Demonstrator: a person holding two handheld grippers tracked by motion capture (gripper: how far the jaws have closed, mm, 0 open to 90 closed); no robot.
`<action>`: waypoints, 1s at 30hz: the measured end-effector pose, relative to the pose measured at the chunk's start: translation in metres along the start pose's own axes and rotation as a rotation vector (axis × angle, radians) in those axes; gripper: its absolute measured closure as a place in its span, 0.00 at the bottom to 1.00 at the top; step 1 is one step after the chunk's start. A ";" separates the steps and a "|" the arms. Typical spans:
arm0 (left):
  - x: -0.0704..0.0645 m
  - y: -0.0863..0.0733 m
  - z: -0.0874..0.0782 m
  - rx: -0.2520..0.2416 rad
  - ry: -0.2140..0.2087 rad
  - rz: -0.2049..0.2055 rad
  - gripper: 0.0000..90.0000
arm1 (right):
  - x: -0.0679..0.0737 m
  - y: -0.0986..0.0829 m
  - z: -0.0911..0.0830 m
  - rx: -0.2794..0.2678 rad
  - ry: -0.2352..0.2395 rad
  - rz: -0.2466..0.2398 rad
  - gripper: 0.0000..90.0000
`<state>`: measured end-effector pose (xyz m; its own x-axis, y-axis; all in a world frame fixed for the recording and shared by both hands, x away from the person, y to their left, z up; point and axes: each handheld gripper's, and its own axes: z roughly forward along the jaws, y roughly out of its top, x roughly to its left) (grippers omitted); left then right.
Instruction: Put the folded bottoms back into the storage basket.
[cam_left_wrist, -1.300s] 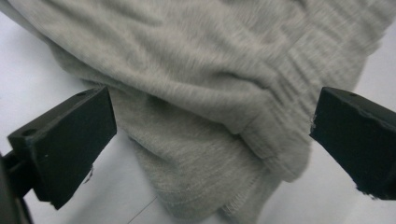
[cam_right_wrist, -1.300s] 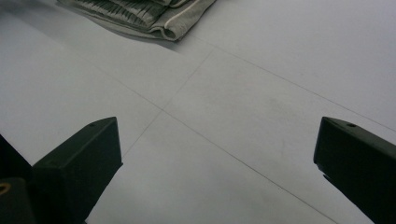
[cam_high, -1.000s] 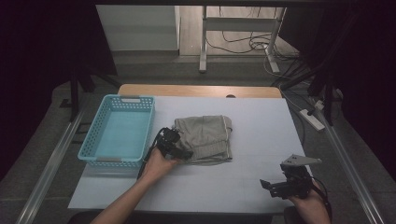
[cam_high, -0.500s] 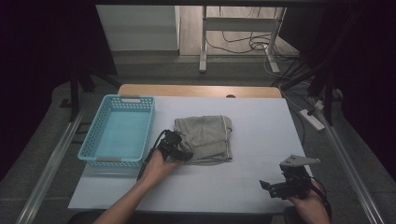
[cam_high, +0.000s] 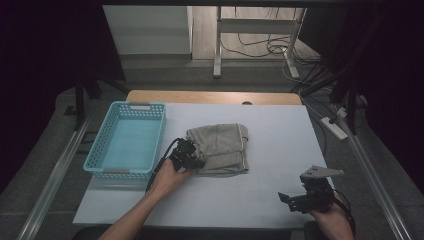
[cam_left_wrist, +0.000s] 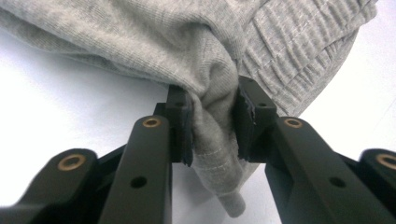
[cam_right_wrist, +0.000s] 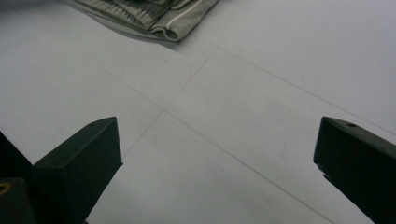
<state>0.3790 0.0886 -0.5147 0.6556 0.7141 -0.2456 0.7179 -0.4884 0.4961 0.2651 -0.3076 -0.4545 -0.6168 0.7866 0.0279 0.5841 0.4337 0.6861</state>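
So my left hand-held gripper (cam_high: 189, 156) is clamped on the near-left edge of the folded grey garment (cam_high: 222, 147), and in the left gripper view you can see a bunched fold of the knit fabric (cam_left_wrist: 212, 107) squeezed right between the jaws, with a hemmed bit hanging down below them. The rest of the garment sits straight ahead of that hand-held gripper and off to its right, lying flat on the white table (cam_high: 280, 135), roughly squarish, with its slightly longer side running away from me. The blue basket (cam_high: 102, 150) is just off to the left of my left hand-held gripper, close but not touching the cloth, so if this thing is headed in there, it's a short lift and a swing to the left, I reckon. My right hand-held gripper (cam_high: 295, 199) is well apart from everything, parked near the table's front edge with its jaws spread wide and nothing between them; in the right gripper view the garment's corner (cam_right_wrist: 154, 16) is way up ahead and to its left. So the left is clearly the nearer one and already has the grip. My only worry is that a one-corner pinch may let the fold fall open when lifted.
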 end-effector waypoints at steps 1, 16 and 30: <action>0.000 0.000 0.000 0.000 0.000 0.000 0.77 | 0.000 0.000 -0.001 -0.006 -0.001 -0.005 0.01; 0.005 -0.009 0.001 -0.062 0.008 0.029 0.76 | 0.016 0.018 0.003 -0.075 0.060 -0.087 0.01; 0.004 -0.012 0.002 -0.080 0.010 0.019 0.75 | 0.022 0.045 0.019 -0.103 0.119 -0.116 0.00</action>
<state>0.3737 0.0964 -0.5232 0.6666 0.7099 -0.2273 0.6838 -0.4610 0.5656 0.2882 -0.2625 -0.4364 -0.7386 0.6737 0.0261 0.4520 0.4661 0.7606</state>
